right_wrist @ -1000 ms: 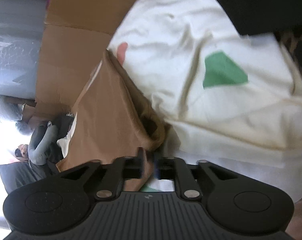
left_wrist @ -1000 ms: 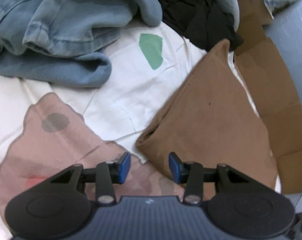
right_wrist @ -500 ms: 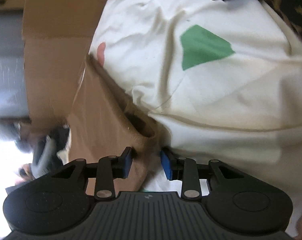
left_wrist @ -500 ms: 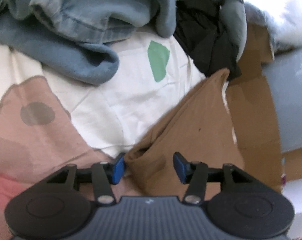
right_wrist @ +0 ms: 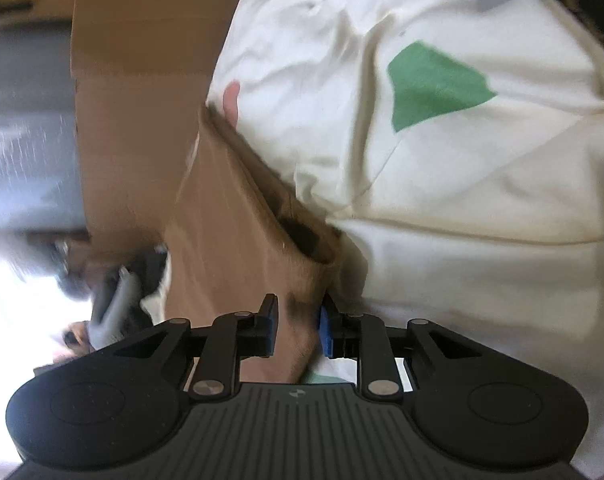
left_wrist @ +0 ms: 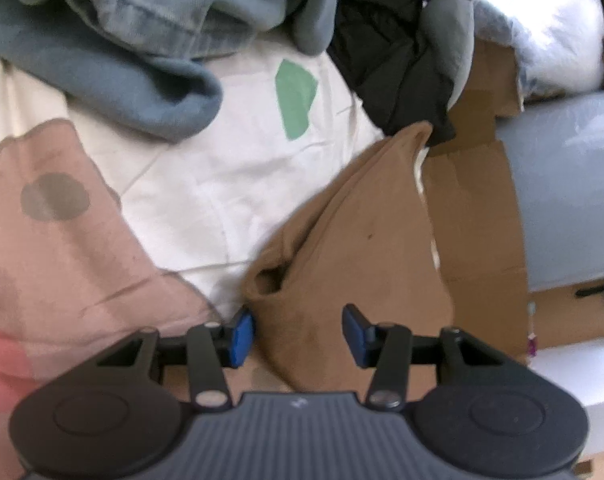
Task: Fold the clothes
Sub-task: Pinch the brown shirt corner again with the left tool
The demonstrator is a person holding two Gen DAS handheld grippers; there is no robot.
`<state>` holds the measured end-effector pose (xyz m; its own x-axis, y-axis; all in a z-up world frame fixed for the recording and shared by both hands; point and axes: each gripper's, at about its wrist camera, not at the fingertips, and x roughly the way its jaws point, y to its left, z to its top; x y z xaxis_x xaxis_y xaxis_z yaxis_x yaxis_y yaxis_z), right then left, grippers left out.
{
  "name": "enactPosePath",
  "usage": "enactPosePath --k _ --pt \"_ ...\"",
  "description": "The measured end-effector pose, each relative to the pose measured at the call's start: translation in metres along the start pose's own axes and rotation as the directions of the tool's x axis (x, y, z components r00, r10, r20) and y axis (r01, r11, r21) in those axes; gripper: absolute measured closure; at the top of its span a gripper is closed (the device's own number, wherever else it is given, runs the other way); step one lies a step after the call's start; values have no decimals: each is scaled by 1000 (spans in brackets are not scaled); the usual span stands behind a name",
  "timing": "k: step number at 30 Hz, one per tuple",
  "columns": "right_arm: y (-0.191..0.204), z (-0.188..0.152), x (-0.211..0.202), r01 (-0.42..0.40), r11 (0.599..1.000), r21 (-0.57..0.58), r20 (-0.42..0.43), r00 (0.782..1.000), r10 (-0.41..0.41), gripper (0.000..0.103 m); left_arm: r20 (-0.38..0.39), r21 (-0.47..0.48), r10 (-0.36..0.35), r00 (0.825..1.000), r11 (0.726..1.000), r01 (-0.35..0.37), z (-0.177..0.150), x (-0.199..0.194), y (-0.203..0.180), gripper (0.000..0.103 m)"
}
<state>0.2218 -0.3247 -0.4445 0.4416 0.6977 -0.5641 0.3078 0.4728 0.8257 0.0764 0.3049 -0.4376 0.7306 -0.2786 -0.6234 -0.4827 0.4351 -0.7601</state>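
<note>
The folded tan-brown cloth garment (left_wrist: 366, 240) lies right of centre in the left wrist view, on a cream bed sheet with a green patch (left_wrist: 229, 168), beside flattened brown cardboard (left_wrist: 478, 220).

Changes noted: a second ago the left gripper (left_wrist: 297, 334) stood short of the garment; now its jaws straddle the lower corner and are closing, the pads not yet pressing.

The right gripper (right_wrist: 295, 330) has its jaws closing on the opposite corner, the cloth pinched between them.

A blue-grey heap of clothes (left_wrist: 113, 64) sits upper left, untouched.

Judgement: both corners are nearly secured; the fold can begin.
</note>
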Motion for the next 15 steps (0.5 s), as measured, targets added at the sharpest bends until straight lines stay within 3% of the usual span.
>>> enactPosePath --k 8,10,11,12,14,15 --pt "4 10 9 -21 999 -38 31 999 22 81 44 -58 -13 999 998 15 8 6 3 59" --pt "7 11 12 -21 998 -53 33 999 22 81 44 -61 -5 999 998 8 9 8 3 71" --pt "7 11 13 -21 998 -52 34 999 23 81 38 -59 4 999 998 -2 9 9 3 85" --pt "7 12 14 -22 998 -51 34 999 24 87 32 -60 12 999 998 -10 8 10 4 90" --pt "8 13 12 -16 999 -47 44 999 18 101 26 -59 24 999 998 -22 8 10 4 94" --pt "9 14 10 -12 999 -44 49 999 14 101 25 -67 27 999 997 -25 9 8 4 95"
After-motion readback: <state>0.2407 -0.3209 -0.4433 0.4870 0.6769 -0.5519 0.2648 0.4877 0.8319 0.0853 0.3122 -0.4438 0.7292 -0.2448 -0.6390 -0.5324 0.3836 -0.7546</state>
